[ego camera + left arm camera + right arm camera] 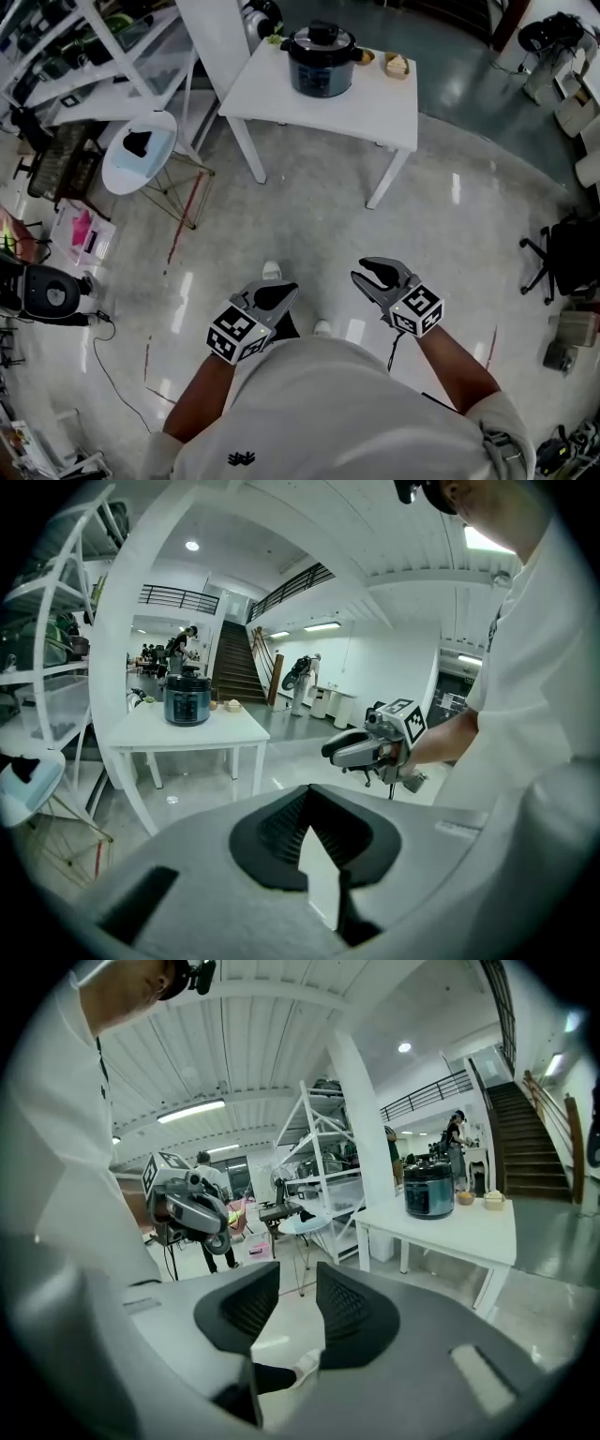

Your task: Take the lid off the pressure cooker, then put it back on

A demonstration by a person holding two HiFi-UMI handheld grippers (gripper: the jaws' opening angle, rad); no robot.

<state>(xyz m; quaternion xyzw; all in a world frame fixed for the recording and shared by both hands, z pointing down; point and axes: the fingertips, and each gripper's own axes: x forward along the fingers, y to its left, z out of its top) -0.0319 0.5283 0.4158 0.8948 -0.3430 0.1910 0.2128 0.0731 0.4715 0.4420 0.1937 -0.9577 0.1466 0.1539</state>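
One glossy pale floor (309, 206) fills most of the head view, with a person standing on it in a light shirt. Ahead stands a white table (375, 108), with a white shelf rack (56, 56) off to its left and a black office chair (567, 258) far to the right. A round white stool (141, 155) sits near the rack. The pressure cooker (321, 61) stands on the far part of the table, with its lid (322, 39) on top, well apart from both tools. The left gripper (291, 290) is held close to the body, its jaws pressed together at the tips with nothing between them. The right gripper (359, 268) is alongside it, its jaws spread a little and empty, with only floor and a shoe showing through the gap. Two small bowls (397, 65) sit just to the right of the cooker.
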